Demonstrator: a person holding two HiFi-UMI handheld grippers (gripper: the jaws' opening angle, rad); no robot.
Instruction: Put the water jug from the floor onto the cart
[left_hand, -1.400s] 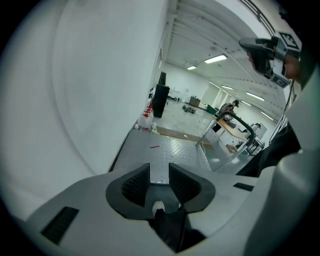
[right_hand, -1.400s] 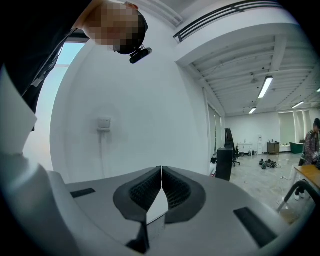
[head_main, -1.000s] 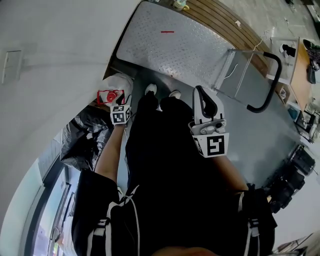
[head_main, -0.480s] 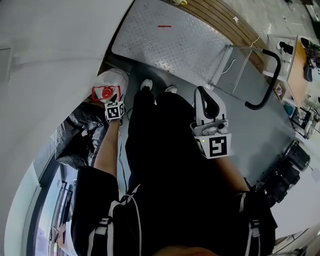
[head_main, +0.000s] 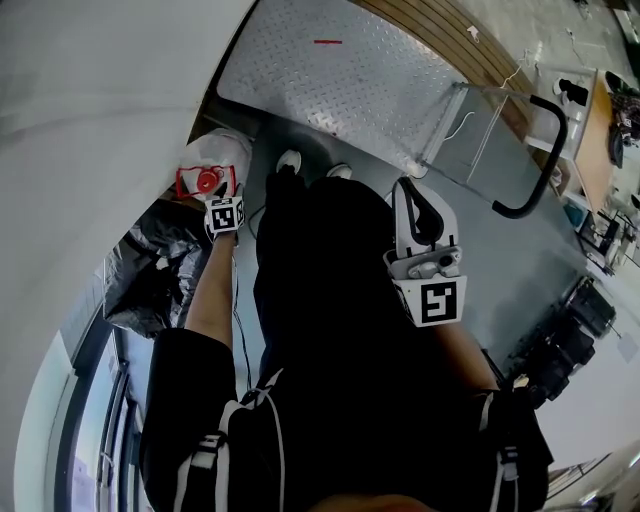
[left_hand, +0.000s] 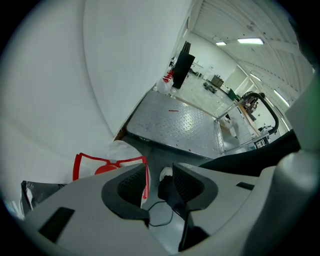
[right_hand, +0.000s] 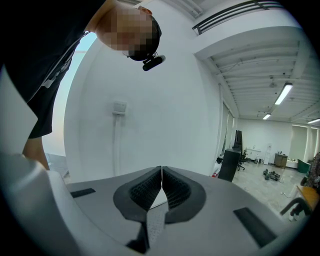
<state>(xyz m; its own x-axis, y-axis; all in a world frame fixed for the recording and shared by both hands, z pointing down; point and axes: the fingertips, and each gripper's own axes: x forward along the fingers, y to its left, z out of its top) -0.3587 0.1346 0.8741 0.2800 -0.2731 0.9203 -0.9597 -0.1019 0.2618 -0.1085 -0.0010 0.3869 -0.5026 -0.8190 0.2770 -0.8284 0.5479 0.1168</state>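
The water jug (head_main: 226, 150) is translucent white with a red cap and a red carry handle (head_main: 203, 182). It stands on the floor by the wall, near the cart's corner. My left gripper (head_main: 217, 197) points steeply down right over that handle. In the left gripper view its jaws (left_hand: 159, 172) are opening, and the handle's red edge (left_hand: 146, 176) shows in the gap just past the left pad, with nothing pressed. The cart (head_main: 330, 85) is a diamond-plate platform. My right gripper (head_main: 410, 190) hangs shut and empty above the person's legs, facing a white wall (right_hand: 150, 110).
A black plastic bag (head_main: 155, 275) lies left of the jug against the wall. The person's white shoes (head_main: 290, 160) stand between jug and cart. The cart's black push handle (head_main: 530, 160) rises at its right end. A thin black cable (left_hand: 160, 212) lies on the floor.
My left gripper has sunk toward the jug's red handle. The right gripper has stayed where it was.
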